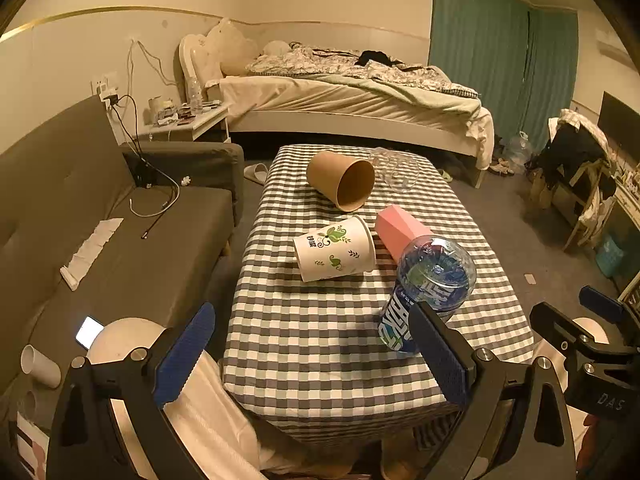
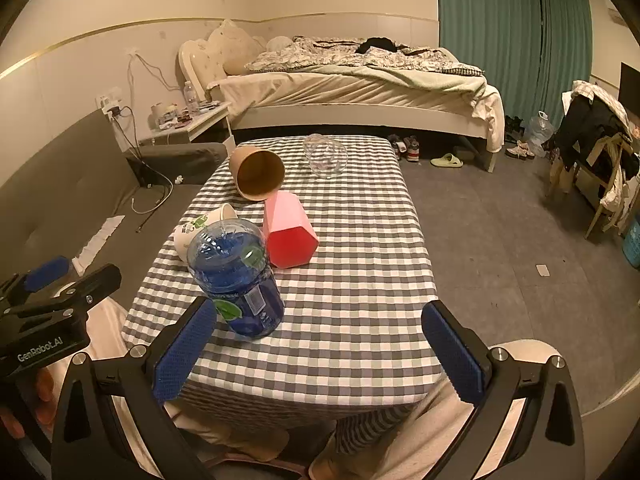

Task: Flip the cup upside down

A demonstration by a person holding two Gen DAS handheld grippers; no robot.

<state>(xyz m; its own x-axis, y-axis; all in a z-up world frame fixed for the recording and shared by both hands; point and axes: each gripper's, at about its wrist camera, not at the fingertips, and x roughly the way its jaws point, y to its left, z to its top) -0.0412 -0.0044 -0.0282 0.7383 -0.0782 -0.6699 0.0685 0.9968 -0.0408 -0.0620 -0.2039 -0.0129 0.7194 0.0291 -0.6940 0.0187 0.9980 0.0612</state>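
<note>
Gaping wide over the near bench (image 1: 320,340) edge, the left gripper (image 1: 316,356) holds nothing; a white paper cup (image 1: 334,254) lies sideways mid-bench. From the right wrist, the right gripper (image 2: 320,356) likewise spreads empty, the blue plastic cup (image 2: 238,276) standing inverted beside its left finger.

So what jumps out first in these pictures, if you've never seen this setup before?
Probably the checkered table strewn with cups: a brown paper cup, a white leaf-print cup and a pink cup all lie on their sides mid-table, with a clear glass cup at the far end. Nearest, a blue-labelled clear cup already stands upside down. Framing it all, the left tongs and right tongs gape open, holding nothing.
</note>
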